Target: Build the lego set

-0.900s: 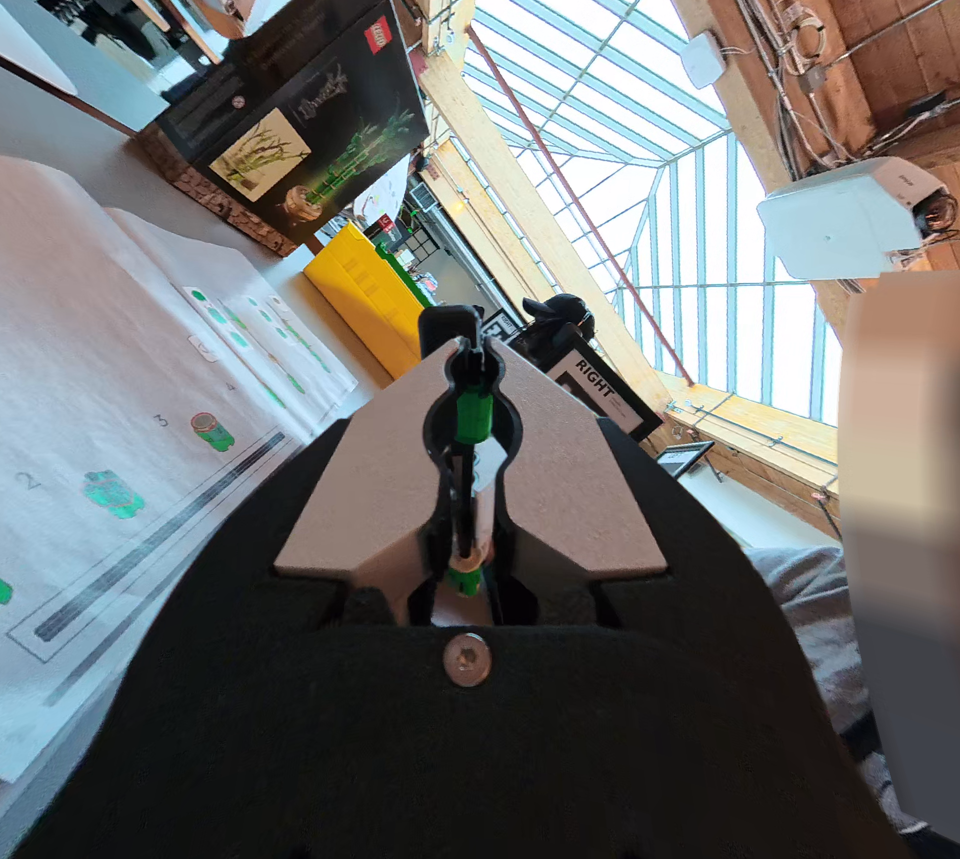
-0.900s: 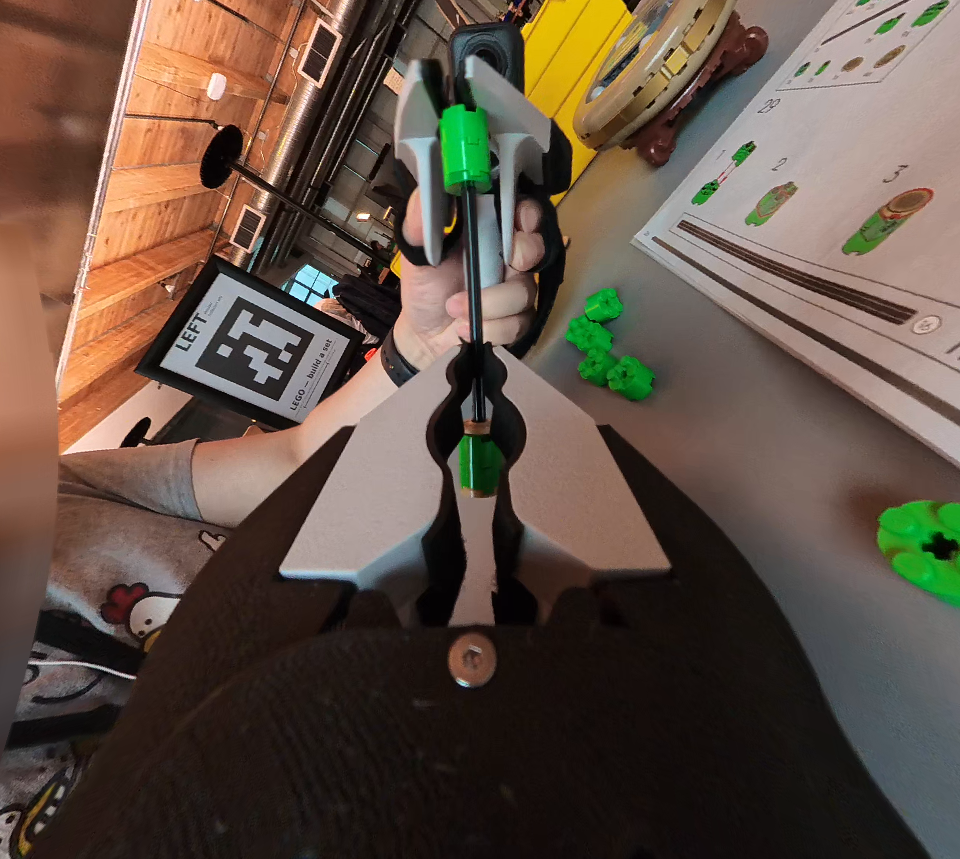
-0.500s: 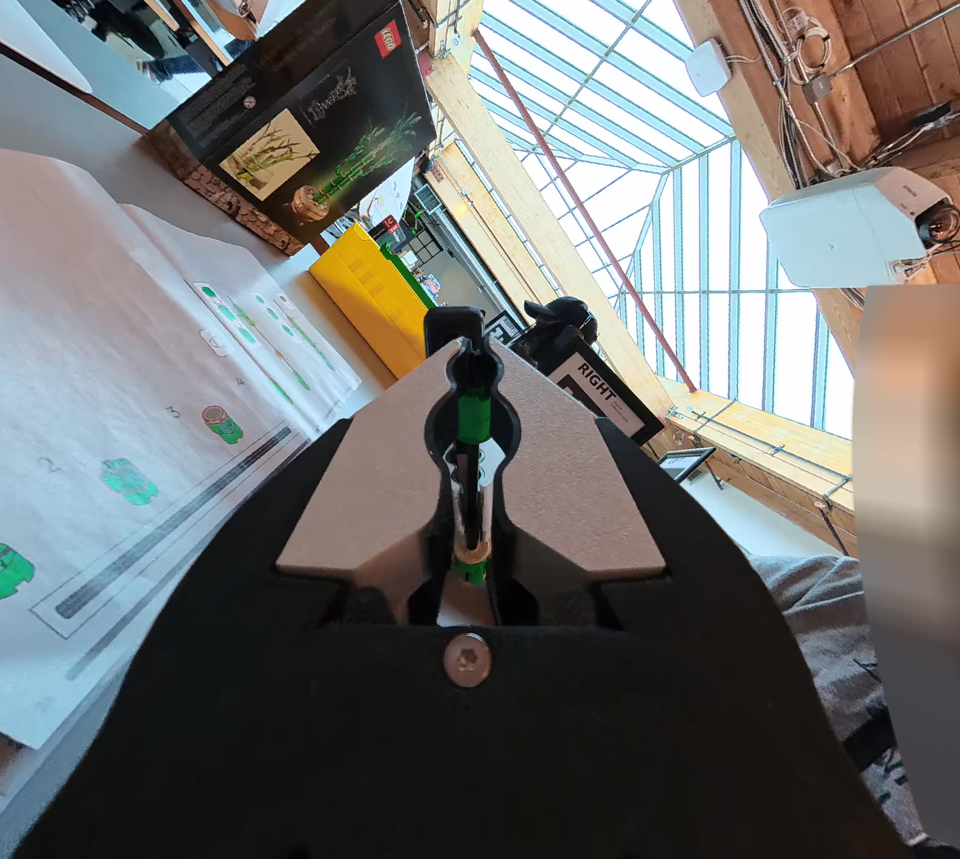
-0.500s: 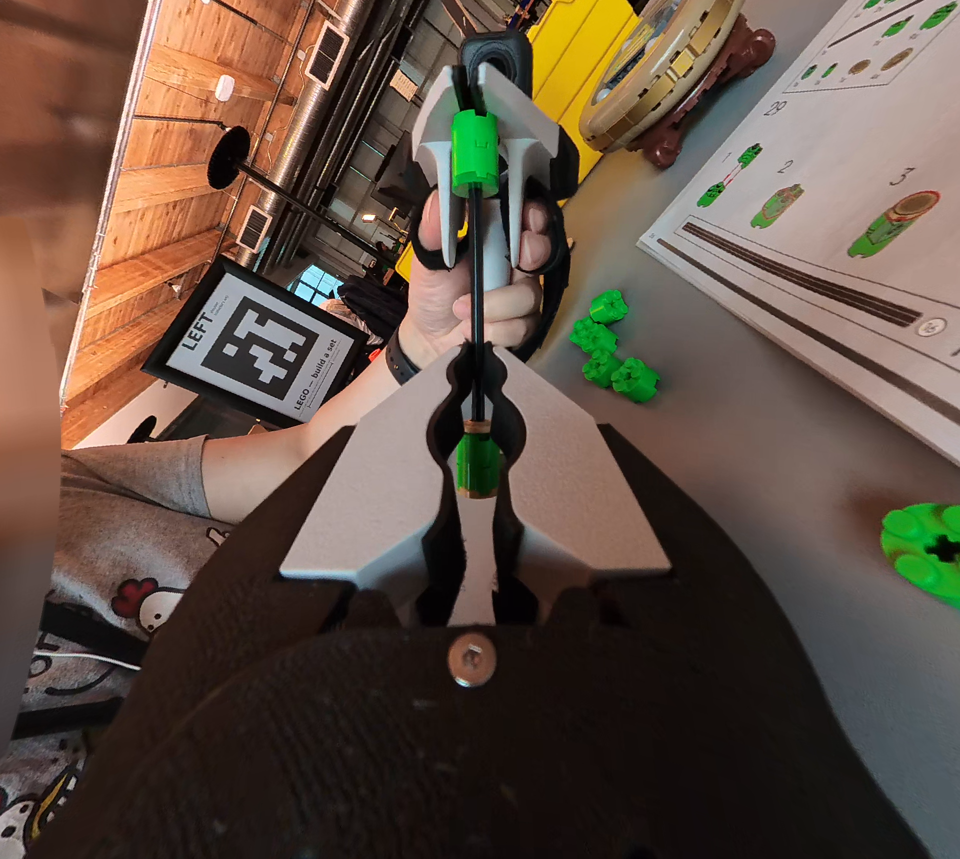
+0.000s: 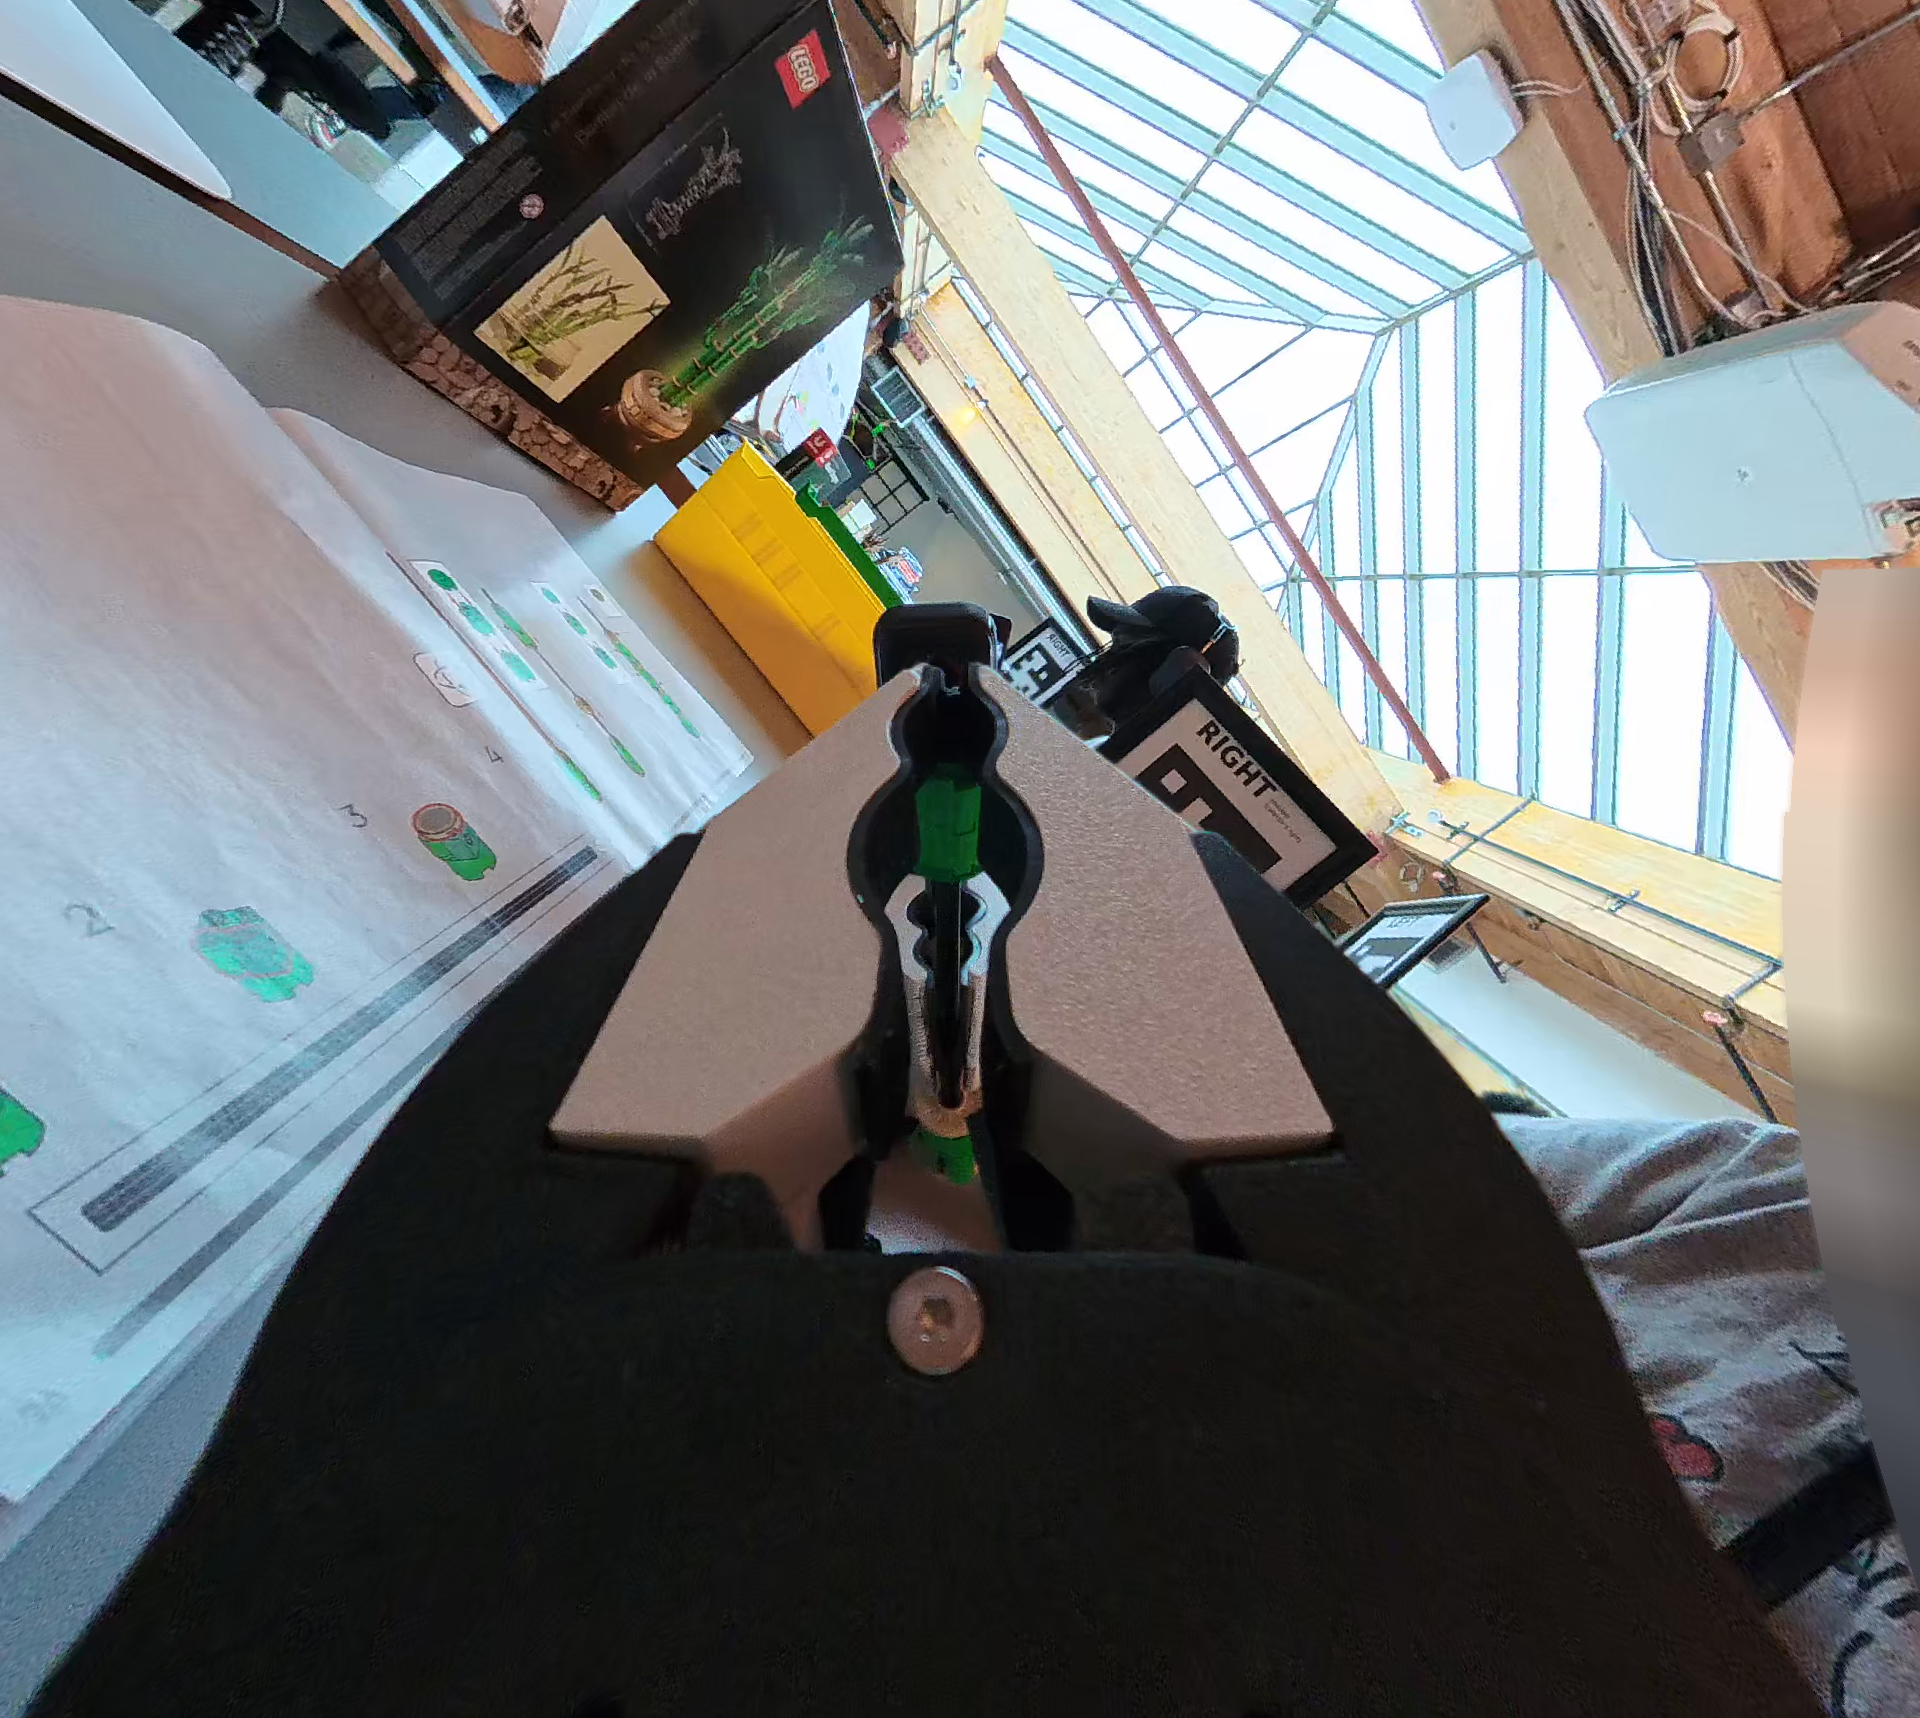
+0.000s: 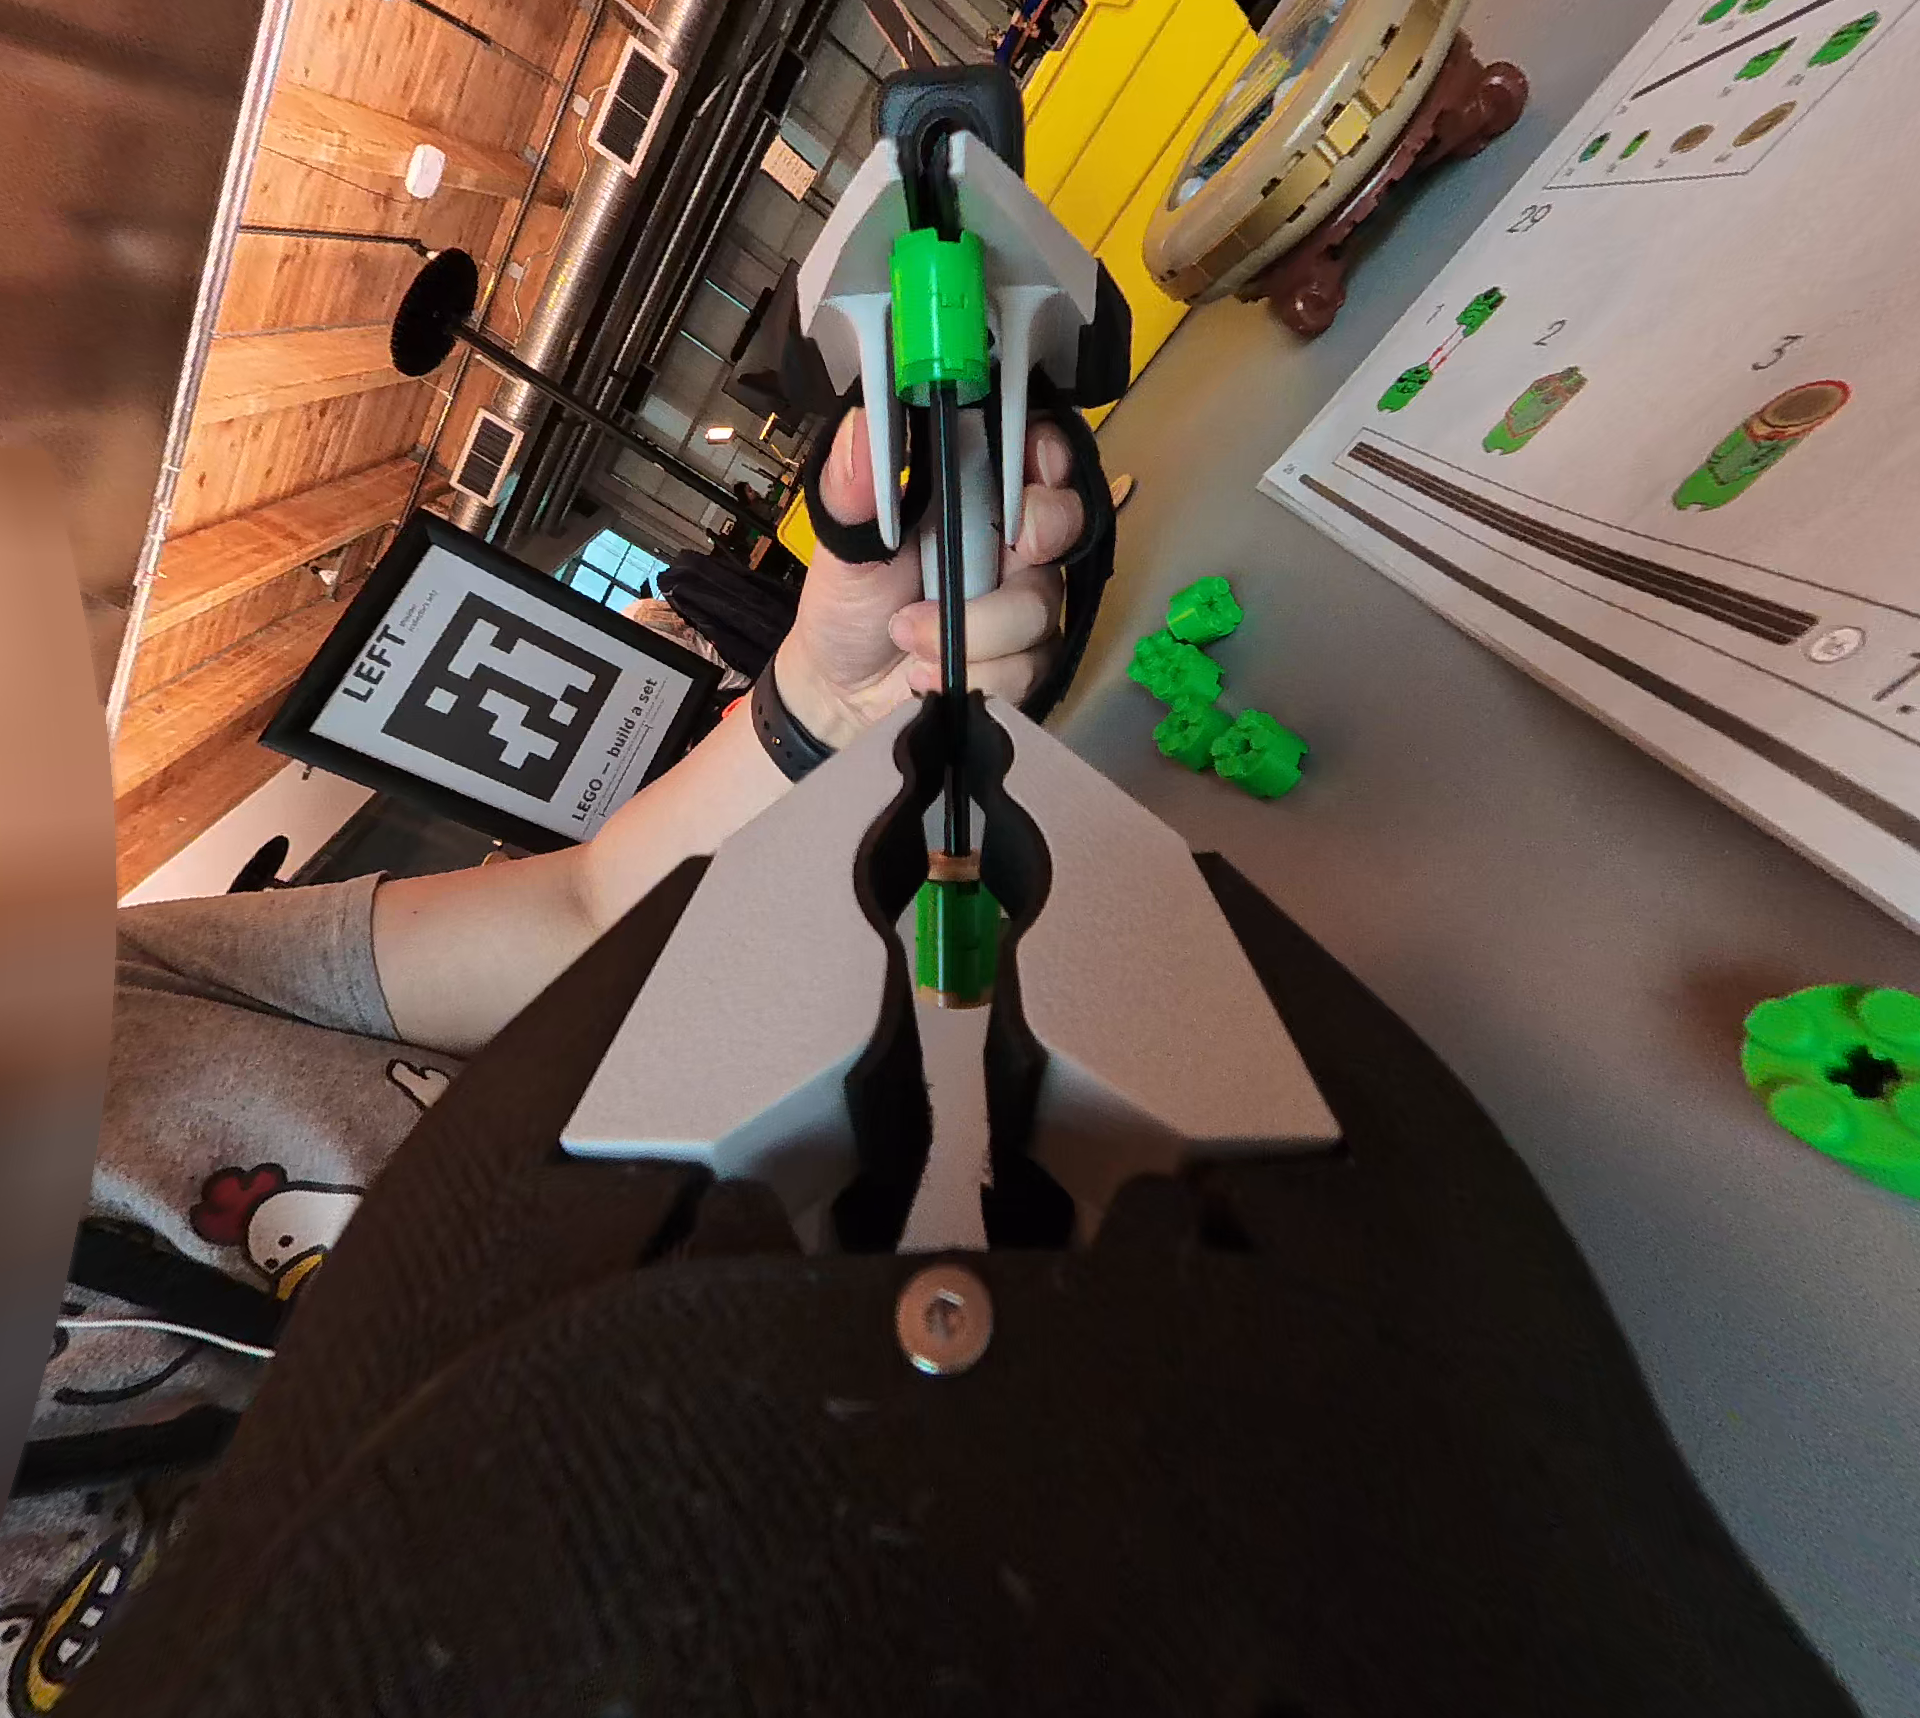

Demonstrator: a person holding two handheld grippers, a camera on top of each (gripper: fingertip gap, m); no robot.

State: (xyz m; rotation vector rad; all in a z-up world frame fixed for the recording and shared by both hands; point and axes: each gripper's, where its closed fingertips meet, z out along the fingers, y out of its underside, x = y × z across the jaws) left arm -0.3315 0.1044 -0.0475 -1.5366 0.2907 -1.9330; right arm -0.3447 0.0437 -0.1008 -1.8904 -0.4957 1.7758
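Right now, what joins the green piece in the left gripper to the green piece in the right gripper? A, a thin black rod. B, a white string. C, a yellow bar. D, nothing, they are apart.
A: in the right wrist view a thin black rod runs from the green piece in the left gripper to the green piece in the right gripper.

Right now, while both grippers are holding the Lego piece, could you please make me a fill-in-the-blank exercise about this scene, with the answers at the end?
1. The left gripper and the right gripper hold opposite ends of one thin ____ rod.
2. ____ small green bricks lie clustered on the table.
3. The round tan base stands on a ____ stand.
Answers: black; four; brown.
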